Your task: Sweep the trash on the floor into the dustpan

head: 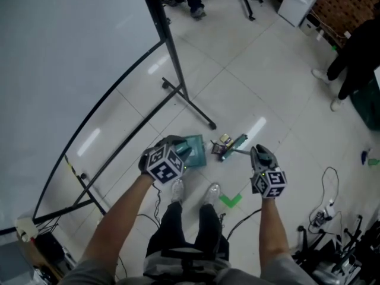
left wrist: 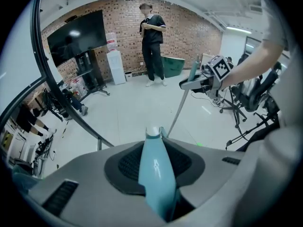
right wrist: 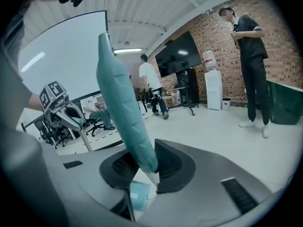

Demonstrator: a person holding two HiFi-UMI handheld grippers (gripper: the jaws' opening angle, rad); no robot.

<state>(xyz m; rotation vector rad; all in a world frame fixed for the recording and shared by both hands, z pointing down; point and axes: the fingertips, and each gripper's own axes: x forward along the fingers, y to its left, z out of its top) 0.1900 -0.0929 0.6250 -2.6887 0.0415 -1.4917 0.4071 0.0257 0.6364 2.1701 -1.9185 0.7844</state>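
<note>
Teal plastic marks both tools. The dustpan point(head: 195, 150) sits on the floor just ahead of the person's shoes point(head: 178, 189). The broom point(head: 233, 146) slants down just right of it. A small pale scrap of trash point(head: 225, 139) lies at the far side of the broom's head, close to the dustpan's right edge.

The left gripper point(head: 172, 153) is clamped on the dustpan's handle, a smooth, tapering spine between dark ribbed pads. The right gripper point(head: 256, 154) pinches the broom's thick moulded grip, notched with shallow arrow shapes, above a thin grey shaft.

A big white board point(head: 71, 70) on a black tubular frame fills the left. Its long foot bar point(head: 193, 107) runs across the floor and ends near the trash, on the far side.

A green tape mark point(head: 230, 200) sticks to the floor just right of the shoes, and cables point(head: 323, 206) trail at the near right. A person in dark clothes point(head: 356, 58) stands far right, well apart. A white water dispenser point(head: 301, 0) stands by a brick wall point(head: 347, 5).

The floor point(head: 255, 82) is glossy pale tile.
</note>
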